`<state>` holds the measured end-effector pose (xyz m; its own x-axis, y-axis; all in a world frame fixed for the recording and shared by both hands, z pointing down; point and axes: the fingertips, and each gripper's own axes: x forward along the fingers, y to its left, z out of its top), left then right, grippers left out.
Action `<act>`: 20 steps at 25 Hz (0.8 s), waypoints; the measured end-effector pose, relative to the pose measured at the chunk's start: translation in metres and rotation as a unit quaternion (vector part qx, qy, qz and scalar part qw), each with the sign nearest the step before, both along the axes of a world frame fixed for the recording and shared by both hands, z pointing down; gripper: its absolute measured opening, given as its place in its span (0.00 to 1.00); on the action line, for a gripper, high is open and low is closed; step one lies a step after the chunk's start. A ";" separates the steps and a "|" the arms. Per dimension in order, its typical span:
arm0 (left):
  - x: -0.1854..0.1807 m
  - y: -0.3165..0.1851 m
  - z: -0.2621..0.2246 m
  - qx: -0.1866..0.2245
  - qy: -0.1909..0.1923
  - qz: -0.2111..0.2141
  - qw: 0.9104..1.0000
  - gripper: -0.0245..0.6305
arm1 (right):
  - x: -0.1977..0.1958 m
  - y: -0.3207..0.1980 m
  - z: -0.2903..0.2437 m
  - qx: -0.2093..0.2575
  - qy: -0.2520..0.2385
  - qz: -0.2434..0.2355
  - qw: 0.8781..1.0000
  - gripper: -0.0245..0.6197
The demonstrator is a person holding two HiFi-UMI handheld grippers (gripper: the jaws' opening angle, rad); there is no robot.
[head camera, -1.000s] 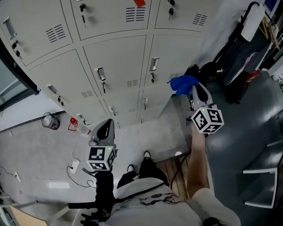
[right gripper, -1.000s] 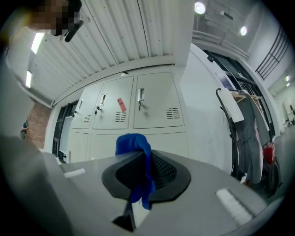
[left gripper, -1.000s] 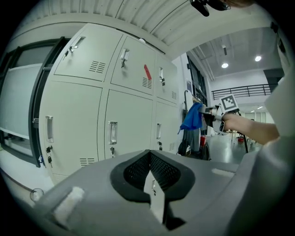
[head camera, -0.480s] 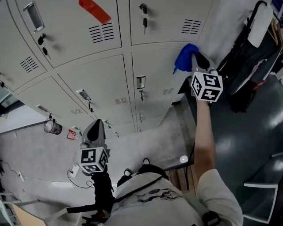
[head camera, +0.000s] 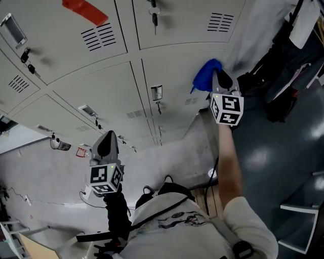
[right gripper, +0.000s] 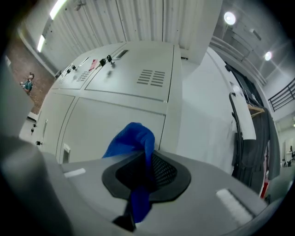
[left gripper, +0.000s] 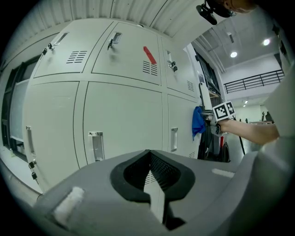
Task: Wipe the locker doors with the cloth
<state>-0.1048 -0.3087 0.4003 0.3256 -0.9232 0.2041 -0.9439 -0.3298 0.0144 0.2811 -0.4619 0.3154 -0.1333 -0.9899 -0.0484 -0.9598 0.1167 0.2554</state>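
Observation:
Grey locker doors [head camera: 172, 76] fill the upper part of the head view. My right gripper [head camera: 218, 81] is raised at arm's length and is shut on a blue cloth [head camera: 205, 76], which lies against the door of the right-hand column below the vent slots. In the right gripper view the cloth [right gripper: 133, 143] bunches out of the shut jaws in front of that door [right gripper: 106, 124]. My left gripper [head camera: 105, 144] hangs low at the left, shut and holding nothing, pointing at the lockers [left gripper: 120, 115]. From there the cloth [left gripper: 198, 122] shows at the far right.
A red strip [head camera: 83, 11] marks an upper door, and keys [head camera: 154, 19] hang in the locks. Metal handles [head camera: 157, 92] stick out from the doors. Dark bags and coats [head camera: 283, 66] hang at the right. A grey low cabinet [head camera: 197, 146] stands below the right gripper. Cables [head camera: 83, 192] lie on the floor.
The right gripper rose with the cloth from a lower door to the middle door of the right column, then dropped slightly. The left gripper stayed low at the left.

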 end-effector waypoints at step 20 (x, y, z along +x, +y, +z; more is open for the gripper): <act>-0.007 0.008 0.004 -0.011 -0.030 -0.009 0.999 0.04 | -0.014 0.000 0.228 -0.149 -0.004 -0.033 0.988 0.09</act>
